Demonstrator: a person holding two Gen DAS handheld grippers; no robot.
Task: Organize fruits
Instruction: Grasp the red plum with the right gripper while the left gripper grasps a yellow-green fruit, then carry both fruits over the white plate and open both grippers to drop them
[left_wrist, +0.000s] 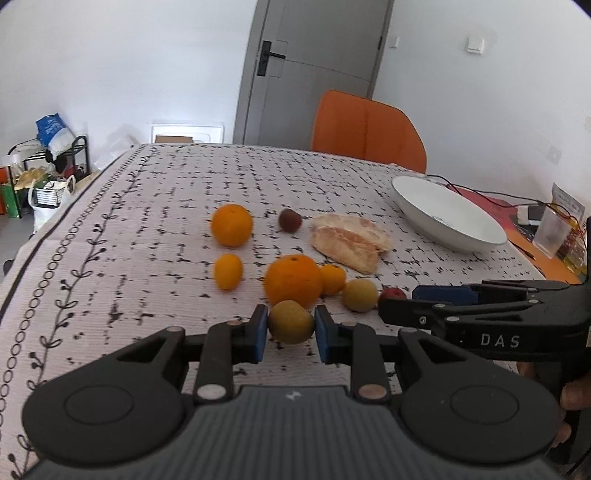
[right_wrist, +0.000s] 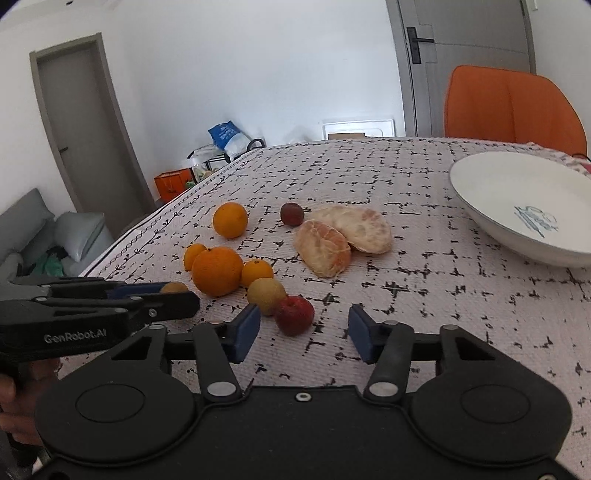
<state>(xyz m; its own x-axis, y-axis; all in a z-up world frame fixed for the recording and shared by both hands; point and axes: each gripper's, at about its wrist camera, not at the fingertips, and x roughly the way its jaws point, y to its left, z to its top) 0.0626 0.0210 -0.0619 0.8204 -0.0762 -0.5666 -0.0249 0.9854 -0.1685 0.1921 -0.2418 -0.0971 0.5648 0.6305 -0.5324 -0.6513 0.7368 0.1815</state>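
Early in the sorting, by the look of it: nothing yet in the shallow white ceramic bowl (left_wrist: 443, 210), and every fruit out on the pale tablecloth with black dash print (left_wrist: 147, 221).

Far left, at the back, a big round orange (left_wrist: 231, 225). In front of it, a small oval orange fruit (left_wrist: 228, 271), set apart from the rest.

Then a cluster. At its middle, the biggest orange (left_wrist: 293, 280), touching a small mandarin (left_wrist: 332, 279) on its right. Just in front, a small yellow-green fruit (left_wrist: 290, 321), pinched between the blue pads of the left gripper (left_wrist: 290, 328), low at the cloth. Lifted or resting: cannot tell. Nearly round, so no real long axis. Slightly narrower end up and away, toward the biggest orange. Stalk end not made out.

Further back, a small dark red-brown fruit (left_wrist: 290, 220), near two peeled pale citrus pieces (left_wrist: 351, 242) with long axes slanting from far left to near right.

Next right, a dull yellow round fruit (left_wrist: 360, 295), touching a small red fruit (right_wrist: 294, 314). Around the red one, the right gripper (right_wrist: 303, 332), spread, pads clear of it.

Far right, the bowl, well apart from the cluster.

Left to do, probably: nearly everything, starting with carrying the pinched fruit across.
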